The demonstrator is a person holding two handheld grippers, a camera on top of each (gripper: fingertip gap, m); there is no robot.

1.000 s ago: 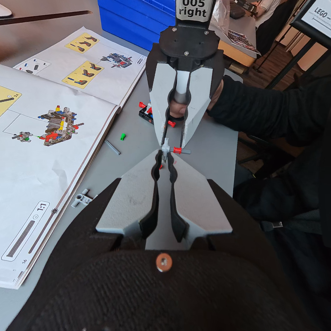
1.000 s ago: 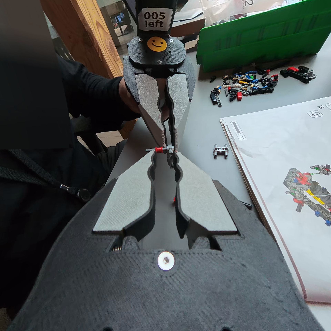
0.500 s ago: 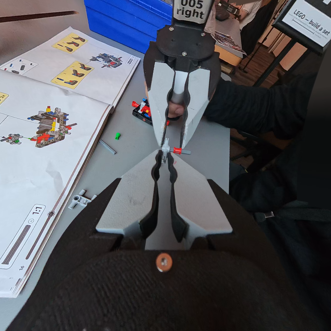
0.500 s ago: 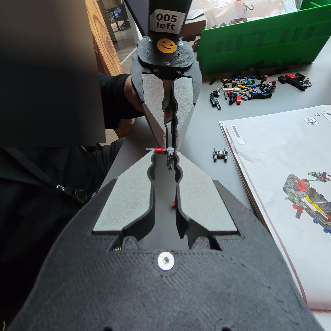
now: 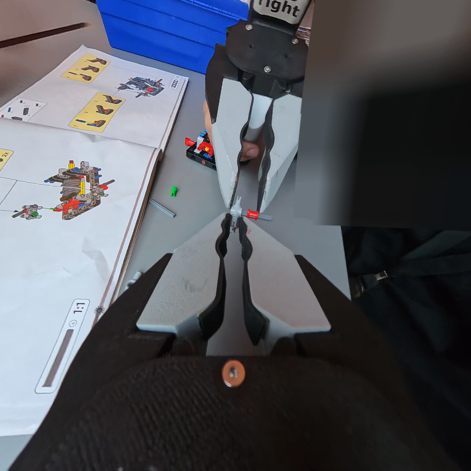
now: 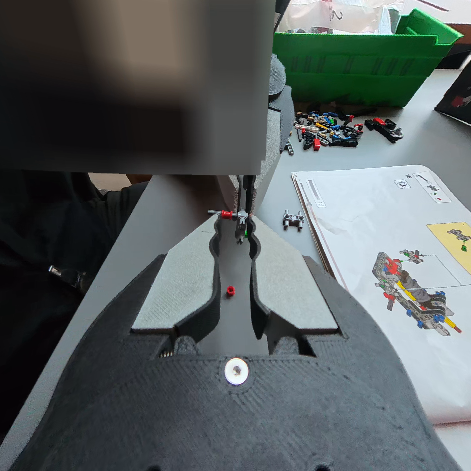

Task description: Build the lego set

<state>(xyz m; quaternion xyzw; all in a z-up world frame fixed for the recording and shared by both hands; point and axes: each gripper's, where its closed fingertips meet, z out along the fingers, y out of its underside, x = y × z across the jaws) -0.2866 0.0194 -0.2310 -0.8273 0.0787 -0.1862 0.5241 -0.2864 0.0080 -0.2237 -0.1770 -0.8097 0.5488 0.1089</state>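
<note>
A small assembly is held between both grippers above the grey table: a light grey connector (image 5: 235, 211) on a thin grey axle (image 5: 266, 217) with a red bush (image 5: 252, 214). My left gripper (image 5: 233, 220) is shut on the connector's stem from below. My right gripper (image 5: 246, 207) comes from the far side. Its fingertips stand a bush-and-connector width apart, one against the connector, the other against the red bush. In the right wrist view the right gripper (image 6: 233, 219) brackets the bush (image 6: 226, 214) and connector (image 6: 242, 215). The left gripper's fingers (image 6: 246, 193) are mostly hidden by a blur patch.
An open instruction manual (image 5: 63, 254) (image 6: 382, 229) lies beside the grippers. On the table lie a green pin (image 5: 173, 191), a grey axle (image 5: 161, 208), a black part-build (image 5: 201, 153), a grey connector (image 6: 293, 219), a loose red bush (image 6: 230, 290) and a parts pile (image 6: 328, 132). Blue bin (image 5: 173, 30), green bin (image 6: 356, 68). Only a small space, under 4 cm, lies between the two pairs of fingers. The green pin (image 5: 173, 191) is about equally far from each gripper, around 11 centimetres.
Both grippers have shifted together over the table with the assembly between them. Their hold and the bush's place on the axle look unchanged.
</note>
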